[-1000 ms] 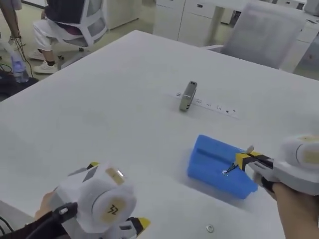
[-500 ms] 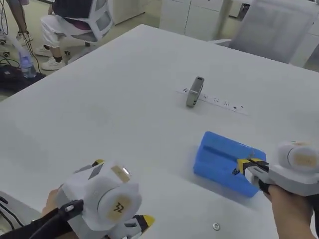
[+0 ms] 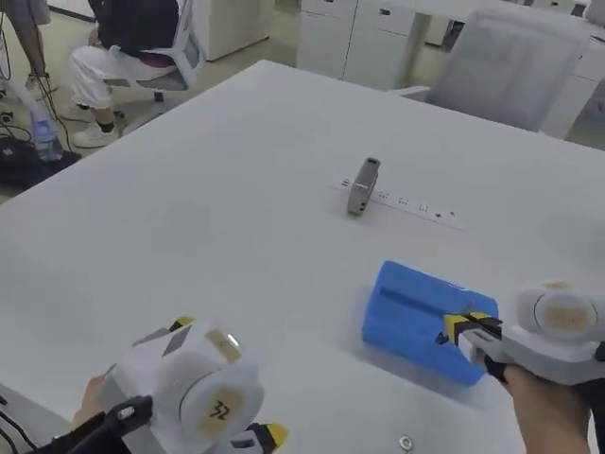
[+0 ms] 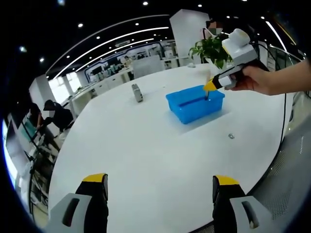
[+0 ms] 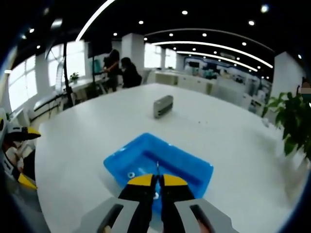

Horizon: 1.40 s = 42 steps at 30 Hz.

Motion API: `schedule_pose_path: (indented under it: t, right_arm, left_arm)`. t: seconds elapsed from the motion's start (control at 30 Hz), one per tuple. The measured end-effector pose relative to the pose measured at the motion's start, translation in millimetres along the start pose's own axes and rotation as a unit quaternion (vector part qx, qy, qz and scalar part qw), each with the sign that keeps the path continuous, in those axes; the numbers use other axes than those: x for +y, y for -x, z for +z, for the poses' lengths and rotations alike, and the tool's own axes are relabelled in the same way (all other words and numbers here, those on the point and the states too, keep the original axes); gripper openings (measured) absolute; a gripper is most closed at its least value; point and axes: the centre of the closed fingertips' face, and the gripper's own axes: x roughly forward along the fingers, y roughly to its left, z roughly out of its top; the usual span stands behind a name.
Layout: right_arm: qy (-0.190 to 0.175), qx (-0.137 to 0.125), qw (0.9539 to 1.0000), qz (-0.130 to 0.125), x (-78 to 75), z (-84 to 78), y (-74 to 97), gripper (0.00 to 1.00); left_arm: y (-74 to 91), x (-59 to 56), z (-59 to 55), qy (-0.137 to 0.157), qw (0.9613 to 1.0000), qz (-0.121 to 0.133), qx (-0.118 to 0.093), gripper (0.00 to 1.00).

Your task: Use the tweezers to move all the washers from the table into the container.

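**One washer out on the table, tweezers over the container**

One loose washer lay flat on the white table, near its front edge and well apart from the blue container. From the left gripper view I saw it on bare tabletop between the container and the edge.

My right gripper hung over the container's near end, held by a hand. In the right gripper view its jaws were pressed together on the tweezers, whose thin tips pointed down into the container. I could not tell whether those tips carried anything. A second washer sat on the container floor, left of the tweezers.

My left gripper was low at the front left of the table, away from the work. Its own view showed the jaws spread wide with nothing between them, facing across the tabletop toward the container.

Further back, a grey device stood on the table, well beyond the container. A person sat in a chair past the far left corner, and a potted plant showed behind the right gripper in the left gripper view.
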Motion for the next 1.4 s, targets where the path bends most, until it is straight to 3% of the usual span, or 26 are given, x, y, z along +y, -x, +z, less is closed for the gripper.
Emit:
schedule_pose_path:
  t: [0.23, 0.37, 0.67, 0.93, 1.07, 1.2, 1.4]
  right_arm:
    - [-0.042, -0.042, 0.9982, -0.005, -3.5, 14.6, 24.8, 0.01]
    - [-0.069, -0.071, 0.9950, 0.008, 1.8, 25.8, 44.8, 0.01]
    - [-0.076, -0.087, 0.9931, 0.022, 17.3, 15.0, 80.0, 0.01]
    - [-0.075, -0.068, 0.9941, 0.041, 43.9, -10.6, 89.6, 0.01]
    - [-0.085, -0.052, 0.9939, 0.046, 52.1, -27.7, 90.3, 0.01]
    - [-0.090, -0.044, 0.9938, 0.048, 56.3, -36.7, 89.6, 0.01]
    - [-0.088, -0.028, 0.9943, 0.053, 65.3, -48.5, 83.5, 0.01]
  left_arm:
    - [0.2, 0.2, 0.2, 0.001, 1.0000, 0.000, -0.001, 0.91]
    - [0.5, 0.7, 1.0, 0.000, 1.0000, 0.001, -0.004, 0.91]
    - [0.5, 1.2, 1.4, -0.003, 1.0000, 0.003, -0.005, 0.91]
    - [0.9, 1.9, 2.1, -0.002, 1.0000, 0.005, -0.007, 0.90]
    - [1.2, 2.3, 2.5, -0.002, 0.9999, 0.006, -0.008, 0.90]
    - [2.1, 1.3, 5.7, 0.000, 0.9999, 0.003, -0.017, 0.91]
    - [1.3, 0.7, 4.1, -0.003, 0.9999, 0.002, -0.012, 0.91]
